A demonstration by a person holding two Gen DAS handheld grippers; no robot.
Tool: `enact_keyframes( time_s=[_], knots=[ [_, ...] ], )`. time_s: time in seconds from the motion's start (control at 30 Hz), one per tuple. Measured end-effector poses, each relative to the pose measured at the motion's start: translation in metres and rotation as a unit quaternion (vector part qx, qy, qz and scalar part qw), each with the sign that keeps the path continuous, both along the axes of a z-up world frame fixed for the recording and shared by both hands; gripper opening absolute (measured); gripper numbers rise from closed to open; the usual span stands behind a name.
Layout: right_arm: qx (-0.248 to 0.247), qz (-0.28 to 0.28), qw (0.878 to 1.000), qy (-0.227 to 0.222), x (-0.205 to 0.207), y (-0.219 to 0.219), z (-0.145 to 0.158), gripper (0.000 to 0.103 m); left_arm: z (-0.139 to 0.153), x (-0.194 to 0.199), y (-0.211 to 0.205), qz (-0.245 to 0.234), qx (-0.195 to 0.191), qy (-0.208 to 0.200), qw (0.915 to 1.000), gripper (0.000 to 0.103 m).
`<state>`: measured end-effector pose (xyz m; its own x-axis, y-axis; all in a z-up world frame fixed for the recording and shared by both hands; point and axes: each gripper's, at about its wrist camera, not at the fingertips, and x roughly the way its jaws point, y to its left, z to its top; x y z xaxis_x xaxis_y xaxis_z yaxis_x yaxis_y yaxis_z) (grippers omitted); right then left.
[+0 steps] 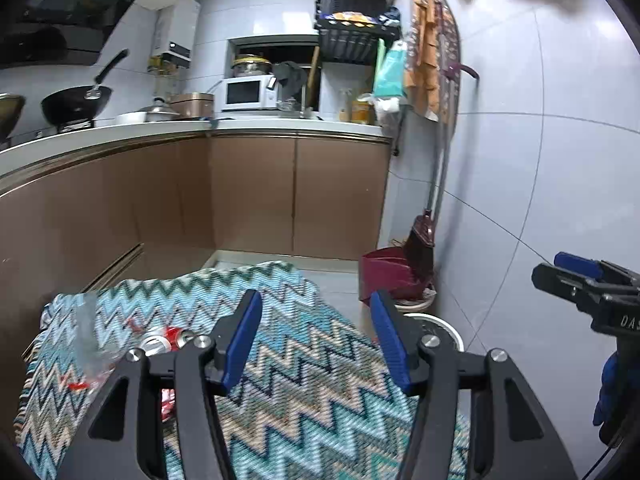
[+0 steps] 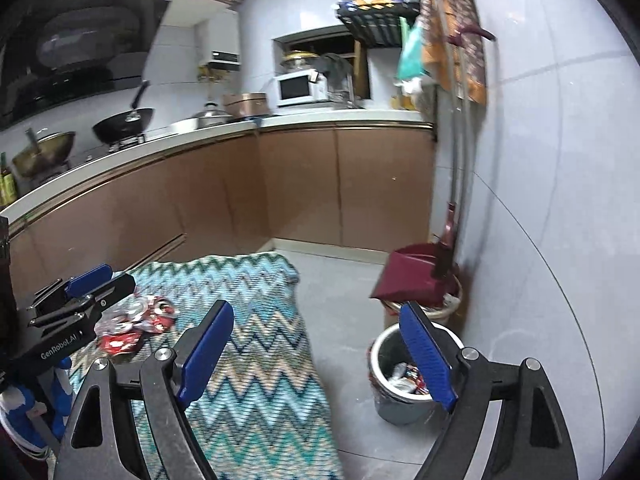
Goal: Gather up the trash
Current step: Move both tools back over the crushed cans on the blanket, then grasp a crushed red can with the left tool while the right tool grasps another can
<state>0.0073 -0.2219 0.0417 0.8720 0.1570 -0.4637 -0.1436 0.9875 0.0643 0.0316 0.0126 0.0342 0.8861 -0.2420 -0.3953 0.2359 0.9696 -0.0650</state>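
- The left gripper (image 1: pixel 316 338), black with blue-padded fingers (image 1: pixel 243 340), hangs over a zigzag-patterned woven cloth in teal, blue and beige (image 1: pixel 304 380) that covers a raised surface in a kitchen; its fingers stand apart with nothing between them.
- The right gripper (image 2: pixel 320 354), of the same black-and-blue build, has its fingers (image 2: pixel 426 356) spread wide and empty, one over the cloth's edge and the other in front of the bin.
- The trash on the cloth sits toward its left side: crushed red-and-silver drink cans (image 2: pixel 154 310), a crumpled red wrapper (image 2: pixel 120 340) just beside them, and a clear crinkled plastic bag (image 1: pixel 86 336) near the cloth's left edge.
- In the right wrist view the left gripper is just left of the cans, not touching them as far as can be told.
- A round metal waste bin with a dark liner (image 2: pixel 400 380) stands on the grey tiled floor (image 2: pixel 344 300) to the right of the cloth, near the wall; crumpled wrappers and scraps lie inside it.
- Behind the bin a dark-red dustpan (image 2: pixel 412 276) rests on a second round container, with a dark-red broom (image 1: pixel 420 240) leaning on the white wall.
- Brown cabinets carry a white worktop (image 1: pixel 280 126), on which stand a white microwave (image 1: pixel 248 94) and a black wok (image 1: pixel 76 106).
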Motion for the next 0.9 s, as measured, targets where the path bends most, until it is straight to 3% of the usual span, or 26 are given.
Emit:
enact_keyframes(
  time_s=[0.23,0.47,0.73,0.9],
  knots=[
    [-0.012,0.043,0.999,0.005,0.000,0.040,0.002,0.084,-0.012,-0.009,0.052,0.046,-0.012,0.008,0.9988,0.056],
    [-0.005,0.096,0.995,0.025,0.023,0.074,-0.013,0.084,-0.042,-0.010,0.120,0.092,-0.040,0.030,0.9945,0.057],
    [0.004,0.168,0.982,0.084,0.075,0.123,-0.056,0.084,-0.094,-0.004,0.208,0.162,-0.064,0.098,0.9797,0.057],
    [0.007,0.212,0.970,0.119,0.109,0.162,-0.085,0.084,-0.130,0.012,0.225,0.155,-0.094,0.154,0.9713,0.057]
  ],
)
